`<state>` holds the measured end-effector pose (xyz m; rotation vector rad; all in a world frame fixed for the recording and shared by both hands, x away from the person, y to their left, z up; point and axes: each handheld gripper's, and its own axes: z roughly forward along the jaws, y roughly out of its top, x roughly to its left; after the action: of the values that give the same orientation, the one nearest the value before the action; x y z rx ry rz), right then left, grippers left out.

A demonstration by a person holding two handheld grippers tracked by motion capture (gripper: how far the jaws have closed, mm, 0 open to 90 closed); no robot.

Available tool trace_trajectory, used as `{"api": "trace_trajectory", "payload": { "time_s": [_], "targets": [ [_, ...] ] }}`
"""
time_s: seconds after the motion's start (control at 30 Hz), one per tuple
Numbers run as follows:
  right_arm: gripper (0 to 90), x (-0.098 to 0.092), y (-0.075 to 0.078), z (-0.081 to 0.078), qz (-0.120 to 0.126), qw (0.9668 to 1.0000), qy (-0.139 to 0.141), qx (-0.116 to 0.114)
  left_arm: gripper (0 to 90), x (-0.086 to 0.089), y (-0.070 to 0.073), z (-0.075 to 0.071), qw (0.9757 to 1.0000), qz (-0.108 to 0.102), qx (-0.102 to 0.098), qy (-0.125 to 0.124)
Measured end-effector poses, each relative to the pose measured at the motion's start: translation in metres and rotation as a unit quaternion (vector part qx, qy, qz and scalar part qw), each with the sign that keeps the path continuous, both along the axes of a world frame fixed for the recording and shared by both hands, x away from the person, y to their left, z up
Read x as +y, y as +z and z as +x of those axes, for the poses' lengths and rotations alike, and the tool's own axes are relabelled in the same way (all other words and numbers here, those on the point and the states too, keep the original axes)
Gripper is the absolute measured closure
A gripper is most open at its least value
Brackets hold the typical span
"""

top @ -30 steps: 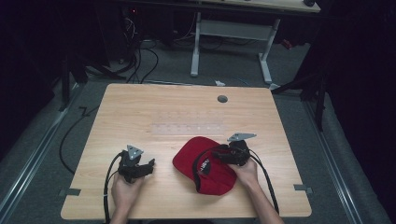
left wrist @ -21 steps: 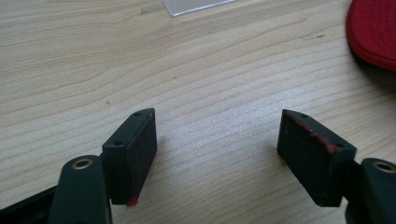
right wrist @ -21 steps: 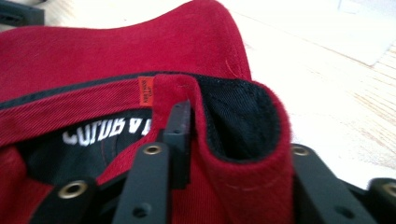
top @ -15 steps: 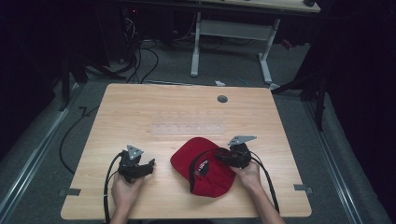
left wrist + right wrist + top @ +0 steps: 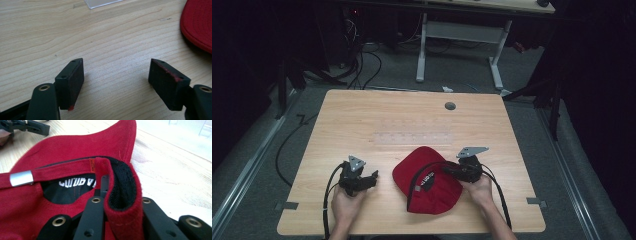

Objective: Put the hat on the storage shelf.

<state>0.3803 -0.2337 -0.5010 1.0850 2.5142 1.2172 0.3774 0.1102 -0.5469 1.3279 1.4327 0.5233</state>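
A red cap (image 5: 427, 182) lies at the table's front middle with its inside showing. My right gripper (image 5: 451, 171) reaches in from the cap's right. In the right gripper view its jaws have just been closing and now stand shut (image 5: 118, 207) on a folded piece of the cap's rear band, red outside and black inside. A silver buckle (image 5: 21, 178) sits on the cap's (image 5: 75, 147) strap. My left gripper (image 5: 371, 177) rests on the wood to the cap's left, jaws open (image 5: 116, 80) with bare table between them. The cap's edge (image 5: 198, 25) shows at the upper right there.
A clear plastic sheet (image 5: 414, 131) lies flat mid-table, its corner (image 5: 102, 2) ahead of the left gripper. A round cable hole (image 5: 450, 106) sits near the far edge. The left gripper (image 5: 25, 126) appears beyond the cap. A desk frame (image 5: 459, 35) stands past the table.
The right gripper's jaws have closed onto the cap's rear band, and the cap has shifted slightly toward the front left. The left gripper has kept still.
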Motion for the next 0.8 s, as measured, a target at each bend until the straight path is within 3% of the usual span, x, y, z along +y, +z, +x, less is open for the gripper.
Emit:
{"api": "trace_trajectory", "payload": {
  "time_s": [0.27, 0.63, 0.8],
  "targets": [
    [83.7, -0.002, 0.008, -0.004, 0.014, 0.9999, 0.000, 0.004, 28.9, 0.000, 0.000, 0.000, 1.0000, 0.000, 0.000, 0.000],
    [84.0, -0.014, 0.029, -0.008, 0.056, 0.9982, -0.022, 0.006, 28.4, -0.001, 0.000, -0.001, 1.0000, 0.000, 0.001, -0.002],
    [84.0, -0.013, 0.035, -0.009, 0.055, 0.9981, -0.026, 0.005, 25.4, -0.002, 0.000, -0.003, 0.9999, 0.002, 0.003, -0.012]
  ]
}}
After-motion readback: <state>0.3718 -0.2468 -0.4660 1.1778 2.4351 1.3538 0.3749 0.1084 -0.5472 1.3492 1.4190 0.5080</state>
